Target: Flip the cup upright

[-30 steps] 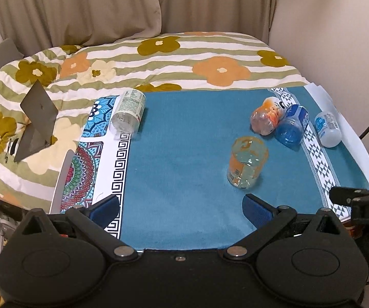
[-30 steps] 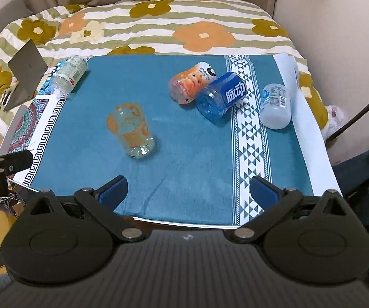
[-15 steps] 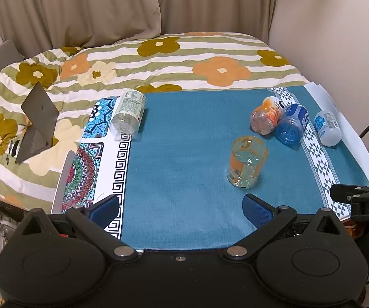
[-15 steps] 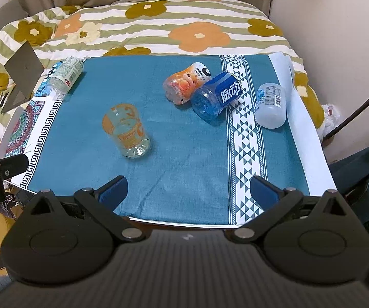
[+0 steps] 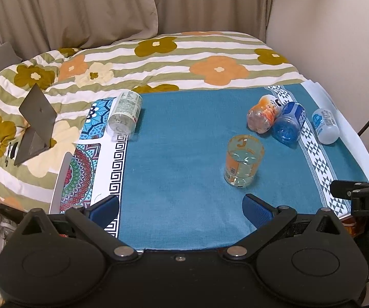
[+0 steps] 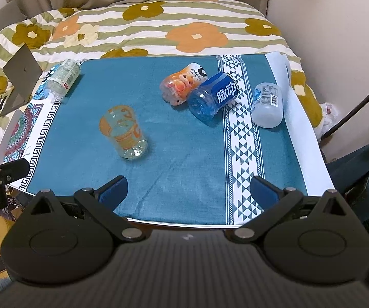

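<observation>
Cup (image 5: pixel 243 164) (image 6: pixel 123 132): clear plastic with orange print, standing on its base on the teal cloth (image 5: pixel 184 154) (image 6: pixel 179 133), mouth up, free of both tools.

Left gripper (image 5: pixel 182 211): jaws spread wide, nothing between them. It sits at the near edge of the cloth. In its own view the cup is just beyond the blue right fingertip (image 5: pixel 257 209), slightly left of it and inside the span of the jaws. There is a visible gap of cloth between cup and pad, so no contact.

Right gripper (image 6: pixel 188 191): jaws also spread wide and holding nothing. It is at the near edge of the cloth. In its view the cup stands beyond and a little left of the left fingertip (image 6: pixel 114 191), near the left limit of the jaw span, apart from it.

Each tool shows at the margin of the other's view: black hardware at the right edge of the left view, and at the left edge of the right view.

Other items, all lying on their sides:
- orange-label bottle (image 5: pixel 262 114) (image 6: pixel 183 84), far right of the cup, touching the blue bottle (image 5: pixel 288 124) (image 6: pixel 214 96) on its right.
- white bottle (image 5: pixel 325 125) (image 6: pixel 266 105), further right, on the edge of the patterned white band, apart from the blue one.
- clear bottle with pale label (image 5: pixel 125 116) (image 6: pixel 62 79), far left, at the cloth's left edge, well apart from the cup.

A floral quilt (image 5: pixel 197 61) (image 6: pixel 158 30) lies beyond the cloth, with a grey folded stand (image 5: pixel 35 125) (image 6: pixel 20 77) at the far left.
</observation>
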`<action>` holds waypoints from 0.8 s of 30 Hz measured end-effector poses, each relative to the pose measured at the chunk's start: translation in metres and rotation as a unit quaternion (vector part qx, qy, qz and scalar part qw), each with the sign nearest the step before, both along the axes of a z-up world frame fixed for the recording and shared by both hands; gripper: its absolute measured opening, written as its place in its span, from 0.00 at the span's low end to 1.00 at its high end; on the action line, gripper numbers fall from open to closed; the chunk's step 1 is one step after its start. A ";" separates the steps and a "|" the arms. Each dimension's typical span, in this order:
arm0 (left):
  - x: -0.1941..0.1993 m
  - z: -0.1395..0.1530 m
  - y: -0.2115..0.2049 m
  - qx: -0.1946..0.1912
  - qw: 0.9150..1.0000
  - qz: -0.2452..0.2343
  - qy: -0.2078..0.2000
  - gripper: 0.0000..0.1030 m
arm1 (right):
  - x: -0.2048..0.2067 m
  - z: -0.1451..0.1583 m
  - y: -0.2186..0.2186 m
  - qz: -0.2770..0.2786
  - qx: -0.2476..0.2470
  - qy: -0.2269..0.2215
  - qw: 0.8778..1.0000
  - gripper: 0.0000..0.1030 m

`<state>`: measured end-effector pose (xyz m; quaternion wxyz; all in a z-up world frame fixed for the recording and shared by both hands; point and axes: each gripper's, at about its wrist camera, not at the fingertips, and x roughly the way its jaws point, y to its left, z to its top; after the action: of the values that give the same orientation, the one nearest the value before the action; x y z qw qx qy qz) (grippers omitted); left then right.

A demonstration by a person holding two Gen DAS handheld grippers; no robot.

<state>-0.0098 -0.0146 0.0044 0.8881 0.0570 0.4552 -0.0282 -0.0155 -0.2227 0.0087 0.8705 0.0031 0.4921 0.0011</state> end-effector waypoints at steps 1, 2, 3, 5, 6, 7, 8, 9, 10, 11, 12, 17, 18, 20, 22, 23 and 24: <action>0.001 0.000 0.000 0.000 1.000 0.000 0.000 1.00 | 0.000 0.000 0.000 -0.001 0.000 0.000 1.000 1.00; 0.001 0.000 -0.001 0.001 1.000 -0.001 0.000 1.00 | 0.000 0.001 -0.001 -0.001 0.001 -0.001 1.000 1.00; 0.001 0.000 -0.001 0.001 1.000 -0.001 0.000 1.00 | 0.000 0.001 -0.001 -0.002 0.001 -0.001 1.000 1.00; 0.001 0.000 -0.001 0.001 1.000 -0.001 0.001 1.00 | 0.000 0.001 -0.001 -0.002 0.000 -0.001 1.000 1.00; 0.001 0.000 -0.001 0.001 1.000 -0.001 0.001 1.00 | 0.000 0.001 -0.002 -0.002 0.001 -0.001 1.000 1.00; 0.001 0.000 -0.001 0.001 1.000 -0.001 0.000 1.00 | 0.000 0.001 -0.002 -0.002 0.000 -0.001 1.000 1.00; 0.001 0.000 -0.001 0.001 1.000 -0.001 0.000 1.00 | 0.000 0.001 -0.002 -0.002 0.000 -0.001 1.000 1.00; 0.001 0.000 -0.001 0.001 1.000 -0.001 0.000 1.00 | 0.000 0.001 -0.002 -0.003 0.000 -0.001 1.000 1.00; 0.001 0.000 -0.002 0.002 1.000 -0.001 -0.001 1.00 | 0.000 0.001 -0.002 -0.003 0.001 -0.002 1.000 1.00; 0.002 0.000 -0.002 0.002 1.000 -0.001 -0.001 1.00 | 0.000 0.001 -0.002 -0.003 0.001 -0.001 1.000 1.00; 0.002 0.000 -0.002 0.002 1.000 -0.001 -0.001 1.00 | 0.000 0.001 -0.002 -0.003 0.000 -0.002 1.000 1.00; 0.002 0.000 -0.002 0.002 1.000 -0.001 0.000 1.00 | 0.000 0.001 -0.003 -0.005 0.000 -0.003 1.000 1.00; 0.002 0.000 -0.002 0.002 1.000 -0.001 0.000 1.00 | 0.000 0.001 -0.004 -0.005 0.001 -0.003 1.000 1.00; 0.002 0.000 -0.002 0.002 1.000 -0.002 0.000 1.00 | 0.000 0.001 -0.004 -0.004 0.000 -0.002 1.000 1.00; 0.002 0.000 -0.002 0.001 1.000 -0.001 0.000 1.00 | 0.000 0.001 -0.004 -0.005 0.000 -0.002 1.000 1.00; 0.002 0.000 -0.002 0.001 1.000 -0.001 0.000 1.00 | 0.000 0.001 -0.004 -0.005 0.001 -0.002 1.000 1.00; 0.002 0.000 -0.002 0.000 1.000 -0.002 0.000 1.00 | 0.000 0.001 -0.004 -0.005 0.001 -0.003 1.000 1.00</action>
<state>-0.0077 -0.0161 0.0043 0.8882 0.0578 0.4547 -0.0298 -0.0160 -0.2269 0.0097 0.8718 0.0062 0.4898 -0.0028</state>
